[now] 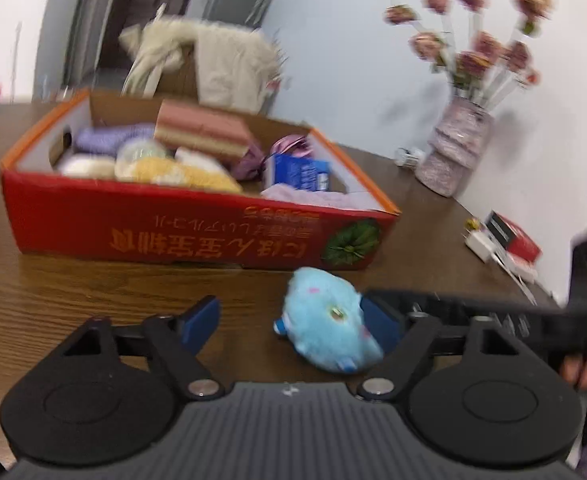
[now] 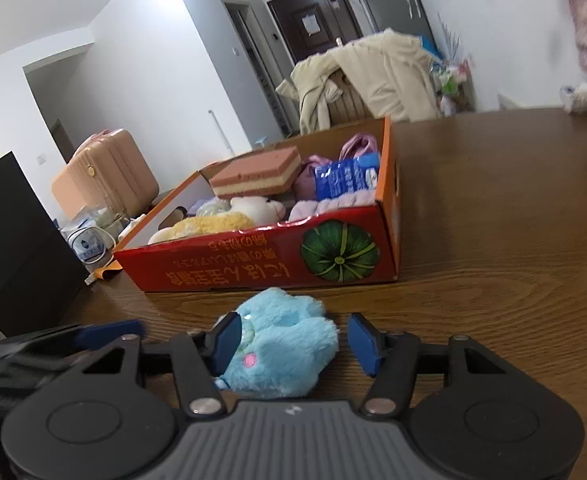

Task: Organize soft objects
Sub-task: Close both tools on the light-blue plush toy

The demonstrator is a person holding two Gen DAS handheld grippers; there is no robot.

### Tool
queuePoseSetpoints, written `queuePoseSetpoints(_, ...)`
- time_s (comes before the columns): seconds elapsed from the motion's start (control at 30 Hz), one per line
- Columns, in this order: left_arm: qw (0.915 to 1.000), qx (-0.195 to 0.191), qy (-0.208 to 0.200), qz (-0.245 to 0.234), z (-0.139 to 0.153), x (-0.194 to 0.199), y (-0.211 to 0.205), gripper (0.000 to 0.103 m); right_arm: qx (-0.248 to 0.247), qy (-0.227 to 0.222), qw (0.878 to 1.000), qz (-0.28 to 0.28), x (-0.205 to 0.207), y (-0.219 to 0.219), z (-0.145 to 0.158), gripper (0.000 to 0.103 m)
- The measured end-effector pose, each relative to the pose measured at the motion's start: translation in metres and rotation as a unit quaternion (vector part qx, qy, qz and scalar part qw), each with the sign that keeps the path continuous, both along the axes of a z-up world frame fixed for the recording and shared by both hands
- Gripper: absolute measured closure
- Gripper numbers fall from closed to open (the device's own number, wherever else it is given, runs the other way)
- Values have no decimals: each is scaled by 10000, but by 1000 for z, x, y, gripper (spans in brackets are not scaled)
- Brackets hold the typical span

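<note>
Toy: fluffy light-blue plush toy [image 2: 281, 350] is lying on the wooden counter [image 2: 493, 240], light, squashy; grip mid-body.
Right claw [image 2: 293, 342]: is straddling it, open.
Left claw [image 1: 293, 324]: is gaping, empty.

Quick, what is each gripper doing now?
Left gripper: open, holding nothing; blue plush toy beside its right finger.
Right gripper: open around the toy, not yet clamped.

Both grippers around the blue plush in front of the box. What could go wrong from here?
1. Both grippers bracket the same blue plush: left gripper and right gripper sit very close and may collide or tug it apart.
2. Right gripper's fingers are open, one pad apart from the fur; a close may catch only loose fluff and slip.
3. The red box looks crowded; the pink sponge rides high, so the plush might roll out.
</note>
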State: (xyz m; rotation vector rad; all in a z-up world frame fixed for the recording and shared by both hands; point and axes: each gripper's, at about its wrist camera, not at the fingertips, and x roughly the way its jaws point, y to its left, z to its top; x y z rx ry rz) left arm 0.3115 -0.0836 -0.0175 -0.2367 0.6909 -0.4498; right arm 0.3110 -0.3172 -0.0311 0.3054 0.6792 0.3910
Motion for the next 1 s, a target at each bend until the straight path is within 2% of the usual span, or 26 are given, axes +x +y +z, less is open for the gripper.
queuePoseSetpoints(0.1,9983,-427,394,-63,-15,26,1,47,231,77,9997,19,9,-4,-14,54)
queuePoseSetpoints(0.2,9940,-916,562,-205,-30,35,7,52,649,228,9976,-27,13,-13,-25,58)
queuePoseSetpoints(0.3,9891,-1280,672,-286,-38,39,16,57,816,245,9964,-40,12,-17,-31,59)
queuePoseSetpoints(0.53,9868,-1424,705,-304,-41,40,19,60,1236,370,9916,63,18,-23,-40,61)
queuePoseSetpoints(0.8,9828,-1615,829,-333,-44,43,22,67,1243,304,9917,145,21,-21,-43,64)
queuePoseSetpoints(0.9,9782,-1742,981,-567,-47,44,20,67,1221,290,9920,142,21,-20,-42,65)
queuePoseSetpoints(1.0,9765,-1801,1026,-594,-48,45,21,67,1146,267,9930,134,20,-18,-41,67)
